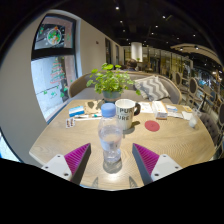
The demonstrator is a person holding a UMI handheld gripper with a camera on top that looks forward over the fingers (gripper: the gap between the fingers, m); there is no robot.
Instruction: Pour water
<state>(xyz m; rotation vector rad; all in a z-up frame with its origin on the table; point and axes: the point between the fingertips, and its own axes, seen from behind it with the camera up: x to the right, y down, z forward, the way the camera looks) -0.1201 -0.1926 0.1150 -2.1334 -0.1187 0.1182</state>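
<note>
A clear water bottle (111,142) with a blue cap is seen standing on the wooden table (170,140), between the gripper (110,160) fingers. The purple pads (146,158) are spread apart, with gaps at both sides of the bottle. Just beyond it a white mug (126,111) is placed, with a potted plant (110,79) farther back.

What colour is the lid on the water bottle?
Blue. The bottle cap shows best in the gripper view, on the bottle standing between the open tongs.
</note>
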